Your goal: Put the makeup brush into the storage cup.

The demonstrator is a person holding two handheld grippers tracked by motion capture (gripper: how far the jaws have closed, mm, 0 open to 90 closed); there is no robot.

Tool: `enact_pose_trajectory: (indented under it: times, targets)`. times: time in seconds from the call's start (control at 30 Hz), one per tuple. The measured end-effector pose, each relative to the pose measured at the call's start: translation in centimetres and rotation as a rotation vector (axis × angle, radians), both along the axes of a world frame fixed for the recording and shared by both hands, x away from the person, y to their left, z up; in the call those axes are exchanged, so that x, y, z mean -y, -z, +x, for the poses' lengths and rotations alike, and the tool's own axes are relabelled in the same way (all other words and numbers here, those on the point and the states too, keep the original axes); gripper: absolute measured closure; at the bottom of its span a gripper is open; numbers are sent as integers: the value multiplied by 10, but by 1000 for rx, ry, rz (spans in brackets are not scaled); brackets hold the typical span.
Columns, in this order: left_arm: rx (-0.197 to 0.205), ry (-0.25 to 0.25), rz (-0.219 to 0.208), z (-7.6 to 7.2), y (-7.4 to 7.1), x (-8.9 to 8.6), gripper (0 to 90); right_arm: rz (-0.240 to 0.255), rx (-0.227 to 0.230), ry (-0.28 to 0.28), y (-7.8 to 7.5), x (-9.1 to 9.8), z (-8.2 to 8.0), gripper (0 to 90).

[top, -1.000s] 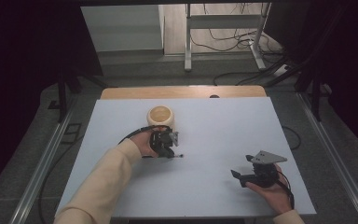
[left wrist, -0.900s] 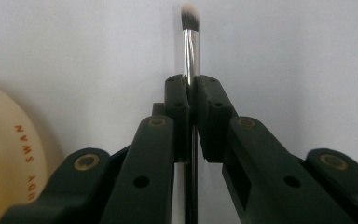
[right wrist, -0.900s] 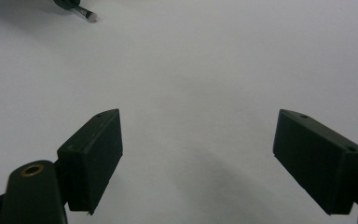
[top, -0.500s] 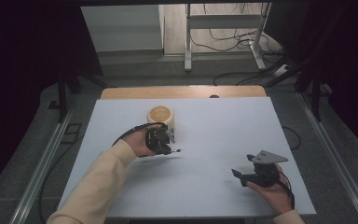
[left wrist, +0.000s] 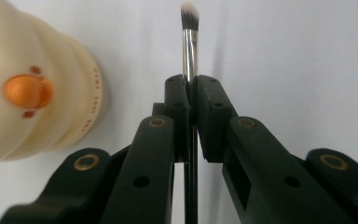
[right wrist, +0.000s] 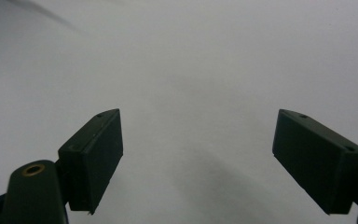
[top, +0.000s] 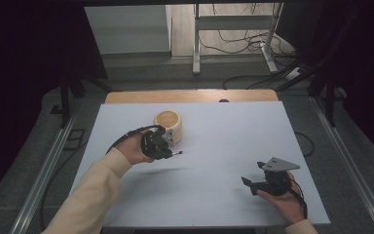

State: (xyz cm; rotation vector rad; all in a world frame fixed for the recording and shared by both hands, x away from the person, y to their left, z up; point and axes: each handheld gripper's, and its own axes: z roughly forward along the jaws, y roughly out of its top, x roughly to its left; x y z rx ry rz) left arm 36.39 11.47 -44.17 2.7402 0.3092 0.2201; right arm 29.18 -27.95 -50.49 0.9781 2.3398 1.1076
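In the left gripper view, the lower handle of the makeup brush runs off the bottom edge between my jaws, and the cream holder is cut off at the left and top and blurred, an orange knob on its side. In the high view my left gripper hides most of the brush; just a thin tip shows right of it, left of frame centre. That gripper is clenched on the brush's dark shaft, just below the metal ferrule. The holder stands just above and beside the gripper, at upper centre-left of the white table; whether they touch I cannot tell. The brush's long axis runs along the jaws, bristles pointing away from my hand, toward the right of the high view. At lower right, my right gripper rests in my hand with jaws spread wide, nothing between them, over bare table.
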Motion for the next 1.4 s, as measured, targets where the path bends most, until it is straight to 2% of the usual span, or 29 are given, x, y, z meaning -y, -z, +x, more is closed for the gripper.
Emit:
enact_pose_trajectory:
  times: [0.1, 0.37, 0.47, 0.6, 0.73, 1.0, 1.13, 1.4]
  targets:
    - [8, -20, -20, -3, -4, -3, 837, 0, -3, 2, 0, 0, 0, 163]
    - [29, -40, -34, -9, -9, -8, 837, 2, -2, 4, 0, 0, 0, 163]
    - [43, -54, -64, -12, -14, -14, 837, 2, -1, 4, 0, 0, 0, 163]
    - [50, -74, -80, -15, -16, -20, 837, 0, -2, 4, 0, 0, 0, 163]
    - [69, -84, -121, -19, -21, -27, 837, 1, 1, 2, 0, 0, 0, 163]
    - [79, -128, -171, -22, -25, -38, 837, 1, -1, 3, 0, -1, 0, 163]
    - [84, -148, -216, -25, -27, -42, 837, -2, -1, 3, 0, -1, -1, 163]
    - [102, -191, -256, -29, -33, -47, 837, -4, -3, 1, 0, -1, -1, 162]
